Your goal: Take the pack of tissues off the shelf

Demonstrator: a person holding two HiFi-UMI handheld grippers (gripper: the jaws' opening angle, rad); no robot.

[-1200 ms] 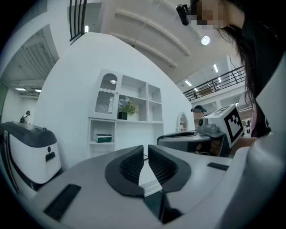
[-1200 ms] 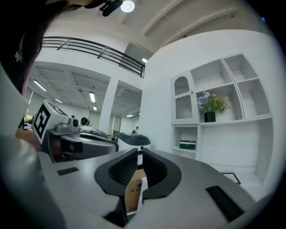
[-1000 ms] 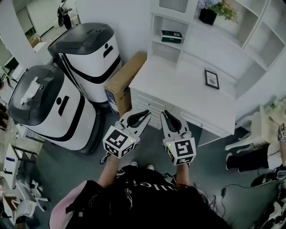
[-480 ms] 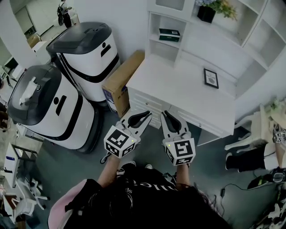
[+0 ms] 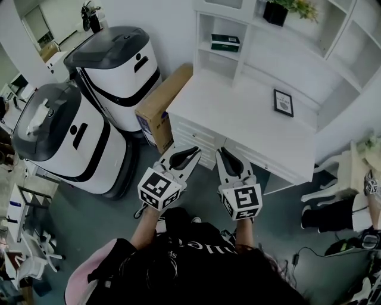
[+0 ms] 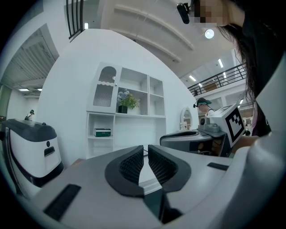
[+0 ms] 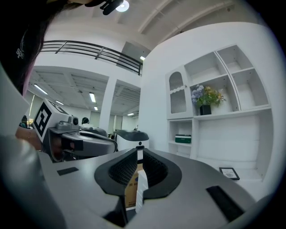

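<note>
A white desk (image 5: 238, 122) with a white shelf unit (image 5: 297, 65) on top is seen against the wall. The pack of tissues (image 5: 225, 41) is laid flat in a small cubby at the left of the shelves, up above the desk top. The left gripper (image 5: 189, 153) and the right gripper (image 5: 225, 156) are held side by side in front of the desk, well apart from the pack. The jaws of both are pressed together and nothing is held in them, most likely because the pack is not reached yet. One pack, two grippers, one picture frame (image 5: 284, 102), one potted plant (image 5: 277, 11), one cardboard box (image 5: 162, 107) and two big white machines (image 5: 116, 71) are counted.
</note>
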